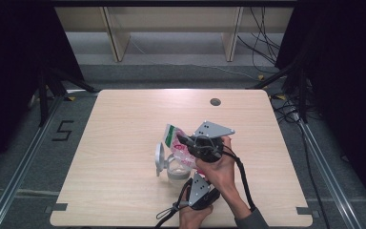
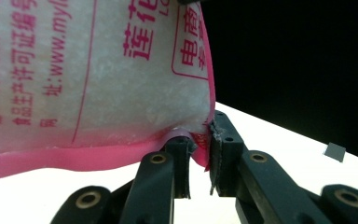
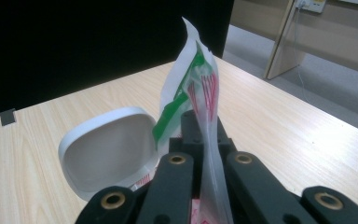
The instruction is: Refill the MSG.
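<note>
Counter [image 1: 124,143]: pale wood-grain top with rounded corners, and a small round grommet hole [image 1: 215,101] far beyond the pouch.
Pouch [image 1: 177,143]: a plastic bag of white granules with pink and green print, held up off the counter near its middle, right over the container.
Container [image 1: 175,169]: a clear tub directly beneath the pouch, its white hinged lid [image 3: 107,149] standing open beside the pouch.
Left gripper [image 2: 199,149]: fingers close together, nipping the pouch's pink bottom seam at its corner.
Right gripper [image 3: 200,135]: fingers clamped tight on the thin upper edge of the pouch, film standing up between them.
Room: dark curtains either side, grey floor with rails, a "5" marked on it left of the counter, cables trailing at the right, pale wooden furniture legs behind.
</note>
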